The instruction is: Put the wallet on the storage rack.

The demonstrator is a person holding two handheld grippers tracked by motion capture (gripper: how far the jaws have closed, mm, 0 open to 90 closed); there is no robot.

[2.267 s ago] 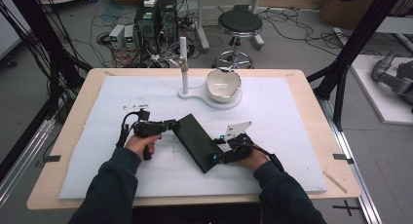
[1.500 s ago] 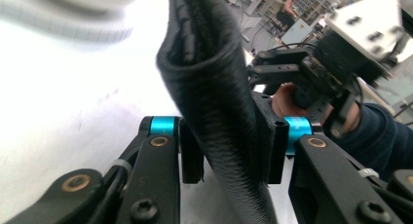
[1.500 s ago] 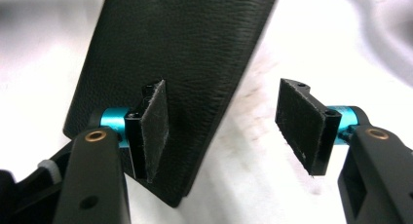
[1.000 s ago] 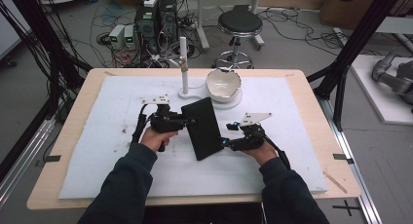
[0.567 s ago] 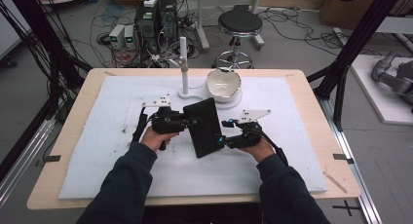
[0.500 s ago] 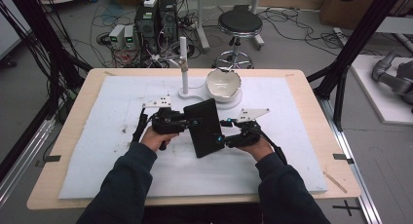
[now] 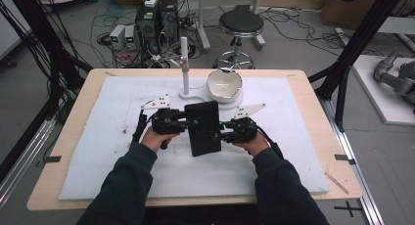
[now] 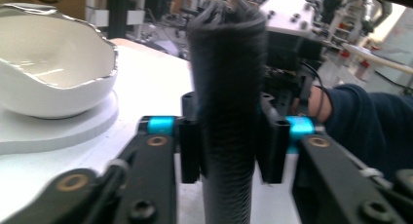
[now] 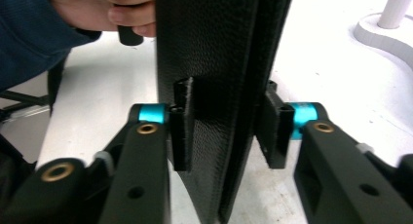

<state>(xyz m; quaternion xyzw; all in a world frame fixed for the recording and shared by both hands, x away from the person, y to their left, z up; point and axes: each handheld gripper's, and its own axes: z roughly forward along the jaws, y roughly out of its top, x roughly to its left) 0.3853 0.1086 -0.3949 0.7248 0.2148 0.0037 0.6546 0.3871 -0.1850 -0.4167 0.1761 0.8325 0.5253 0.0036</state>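
Black case (image 7: pixel 204 128): flat, rectangular, pebbled leather-look skin, sits mid-desk on the white mat (image 7: pixel 98 156), long side running away from the person. In the left gripper view (image 8: pixel 226 87) it stands up on edge between the jaws, with a ribbed, rounded spine facing the camera. In the right gripper view (image 9: pixel 214 63) it looks like two grained panels meeting at an edge, a seam line running down it.

Left tongs (image 7: pixel 188 122) come in from the case's left side. Jaws have just been opening; pads sit right at the spine on both sides, so still grasping the case as far as I can see. Blurred, so contact is not fully certain.

Right tongs (image 7: pixel 219 135) come in from the right side, slightly nearer the person. Jaws have just been closing; the left pad (image 9: pixel 181 131) lies on the panel, the right one sits just beside the edge with a thin gap. Reads as not yet clenched.

Both hands hold their handles close to the case; dark sleeves enter from the bottom.

Beyond the case: white bowl (image 7: pixel 224 84) with a jagged rim on a white base, white upright post (image 7: pixel 184 63) just beside it. Wooden desk (image 7: pixel 337 151) edge around the mat.
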